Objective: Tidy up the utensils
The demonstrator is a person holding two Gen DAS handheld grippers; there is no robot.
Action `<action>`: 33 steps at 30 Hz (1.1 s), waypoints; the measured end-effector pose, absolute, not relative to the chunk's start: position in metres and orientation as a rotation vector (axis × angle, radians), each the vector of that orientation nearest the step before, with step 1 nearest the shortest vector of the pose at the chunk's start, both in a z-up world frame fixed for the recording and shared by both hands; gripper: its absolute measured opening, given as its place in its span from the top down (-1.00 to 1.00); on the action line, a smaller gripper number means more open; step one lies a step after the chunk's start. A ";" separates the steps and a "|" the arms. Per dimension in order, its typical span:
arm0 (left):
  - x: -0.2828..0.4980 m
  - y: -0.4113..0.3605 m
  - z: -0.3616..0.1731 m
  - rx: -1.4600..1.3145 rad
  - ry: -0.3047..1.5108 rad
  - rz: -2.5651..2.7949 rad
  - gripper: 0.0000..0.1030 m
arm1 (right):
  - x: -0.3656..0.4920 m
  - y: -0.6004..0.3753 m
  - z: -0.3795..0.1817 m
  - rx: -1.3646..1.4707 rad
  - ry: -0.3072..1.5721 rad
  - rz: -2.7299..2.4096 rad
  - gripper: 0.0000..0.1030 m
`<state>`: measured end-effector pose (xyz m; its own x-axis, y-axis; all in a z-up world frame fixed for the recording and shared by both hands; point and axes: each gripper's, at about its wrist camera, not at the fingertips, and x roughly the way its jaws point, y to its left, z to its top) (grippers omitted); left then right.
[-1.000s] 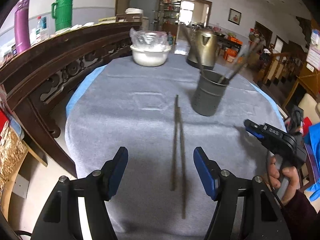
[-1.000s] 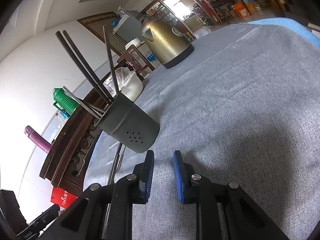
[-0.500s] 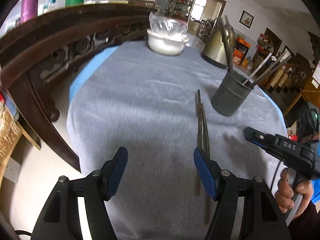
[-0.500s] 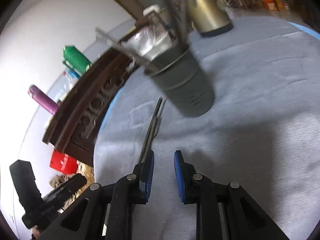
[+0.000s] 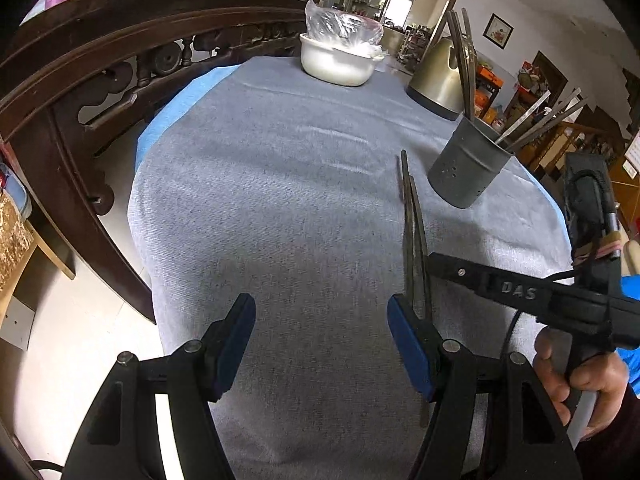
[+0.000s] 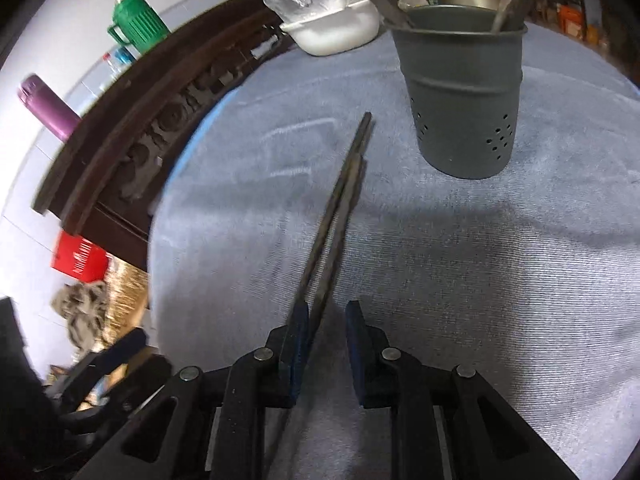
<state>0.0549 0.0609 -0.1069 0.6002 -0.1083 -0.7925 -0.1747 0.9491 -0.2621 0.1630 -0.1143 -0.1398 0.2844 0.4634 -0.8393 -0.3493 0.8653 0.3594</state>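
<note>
Chopsticks (image 6: pixel 336 216) flat mid-cloth beside holder (image 6: pixel 464 92); right gripper (image 6: pixel 327 344) closing around them; left gripper (image 5: pixel 320 344) open.

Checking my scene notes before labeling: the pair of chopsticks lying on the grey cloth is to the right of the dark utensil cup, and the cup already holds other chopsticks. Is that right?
Not quite. The pair of chopsticks on the grey cloth lies to the left of the dark utensil cup, not the right, as both wrist views show. The cup does already hold other chopsticks.
</note>
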 end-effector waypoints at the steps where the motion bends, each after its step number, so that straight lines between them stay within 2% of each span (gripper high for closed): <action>1: 0.055 0.061 -0.107 -0.329 0.932 0.039 -0.34 | 0.163 -0.114 -0.141 0.121 1.168 0.546 0.61; 7: 0.055 0.056 -0.107 -0.316 0.941 0.037 -0.35 | 0.164 -0.106 -0.140 0.107 1.191 0.538 0.61; 12: 0.056 0.050 -0.105 -0.295 0.949 0.033 -0.35 | 0.166 -0.106 -0.142 0.124 1.204 0.553 0.81; 20: 0.073 0.034 -0.104 -0.300 1.010 -0.062 -0.35 | 0.168 -0.142 -0.140 0.168 1.219 0.491 0.85; 28: 0.106 0.012 -0.127 -0.291 1.115 -0.140 -0.34 | 0.157 -0.184 -0.139 0.206 1.214 0.444 0.85; 31: 0.113 0.005 -0.131 -0.281 1.122 -0.156 -0.22 | 0.152 -0.198 -0.137 0.200 1.204 0.414 0.85; 33: 0.117 -0.001 -0.131 -0.268 1.116 -0.194 0.04 | 0.151 -0.208 -0.138 0.224 1.206 0.401 0.85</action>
<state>0.1165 -0.0006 -0.1312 0.4278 -0.2869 -0.8572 0.0200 0.9511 -0.3084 0.1511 -0.2080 -0.1381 0.2982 0.4161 -0.8590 -0.1814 0.9083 0.3770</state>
